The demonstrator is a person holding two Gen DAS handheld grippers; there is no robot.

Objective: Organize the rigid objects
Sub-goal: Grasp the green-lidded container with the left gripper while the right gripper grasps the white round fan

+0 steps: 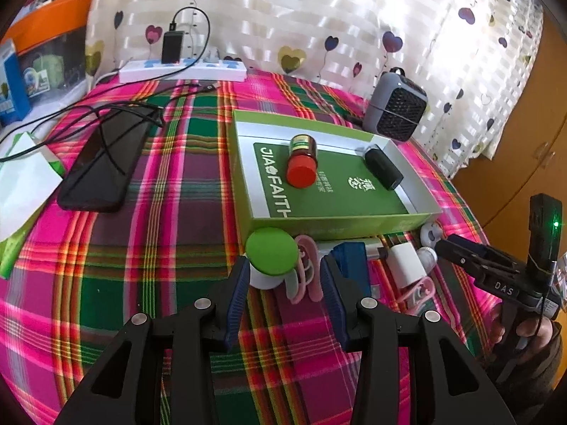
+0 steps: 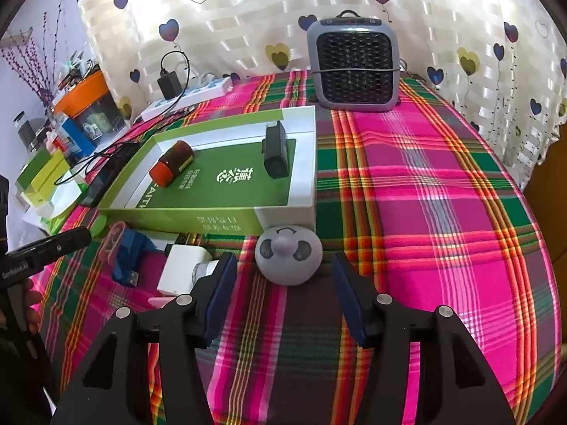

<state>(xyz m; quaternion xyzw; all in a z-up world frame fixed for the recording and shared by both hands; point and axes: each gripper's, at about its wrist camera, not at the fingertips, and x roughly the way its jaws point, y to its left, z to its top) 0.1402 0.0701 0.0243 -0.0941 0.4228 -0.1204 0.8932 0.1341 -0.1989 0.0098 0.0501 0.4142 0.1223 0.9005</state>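
Note:
A green shallow box (image 1: 336, 225) (image 2: 198, 221) lies on the plaid cloth and holds a red-capped brown bottle (image 1: 301, 163) (image 2: 172, 163) on its side and a small black device (image 1: 384, 168) (image 2: 275, 152). Loose items line its near wall: a green-lidded white jar (image 1: 271, 256), a pink clip (image 1: 304, 269), a blue USB item (image 1: 351, 258) (image 2: 129, 258), a white charger (image 1: 404, 262) (image 2: 182, 265) and a grey round face toy (image 2: 288, 260) (image 1: 430, 235). My left gripper (image 1: 285, 265) is open, with the jar and clip at its tips. My right gripper (image 2: 285, 265) is open, with the toy between its tips, untouched.
A grey fan heater (image 2: 354, 67) (image 1: 395, 106) stands at the back of the table. A black phone (image 1: 102, 163) with cables lies left, a white power strip (image 1: 182, 71) behind it. Boxes and papers crowd the far left. A hand holds the right gripper's handle.

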